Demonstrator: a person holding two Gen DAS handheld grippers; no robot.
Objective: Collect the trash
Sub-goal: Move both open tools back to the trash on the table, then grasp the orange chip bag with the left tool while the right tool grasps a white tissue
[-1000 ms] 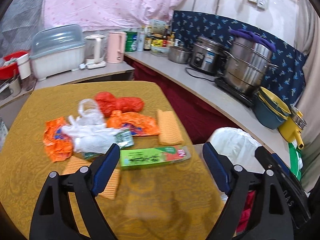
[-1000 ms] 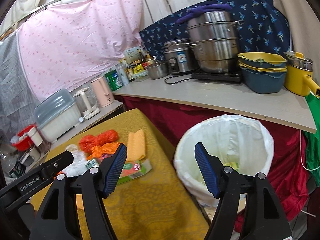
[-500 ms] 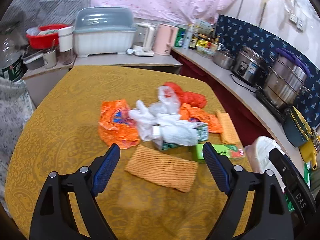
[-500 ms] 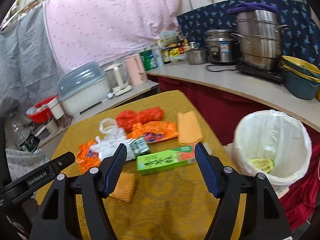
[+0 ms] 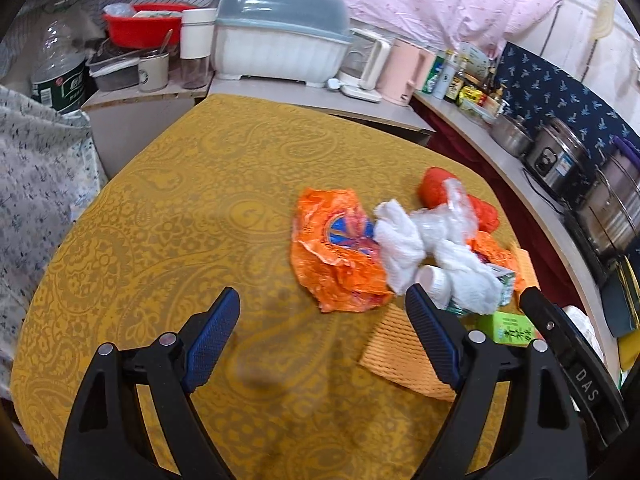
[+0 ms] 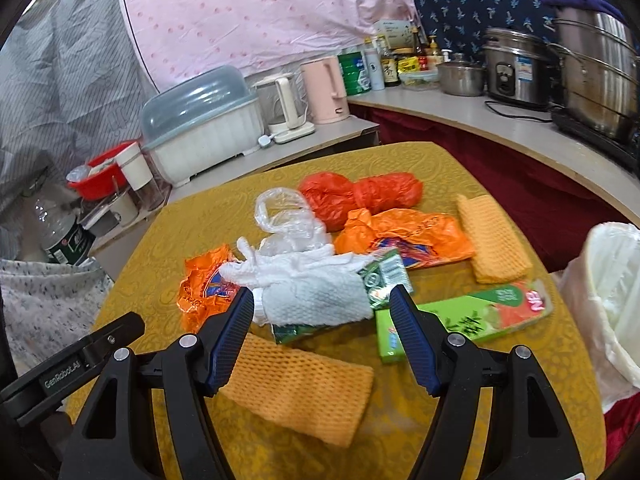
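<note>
Tissue wad (image 6: 316, 296) lay dead ahead between the right gripper (image 6: 322, 332) jaws, spread apart; left gripper (image 5: 322, 336), jaws likewise apart, sat farther off.

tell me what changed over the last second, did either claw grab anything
Neither grabbed anything. Both claws swung left, away from the bin: the right claw now faces the white paper towel, the left claw bare tablecloth beside the orange wrapper. Both stay open; the trash has not moved.

Bare tablecloth (image 5: 168, 248) lies open left of the trash pile (image 6: 320, 264). An orange cloth (image 6: 304, 384) lies before the pile; a green box (image 6: 464, 316) and bin (image 6: 612, 292) crowd its right.
</note>
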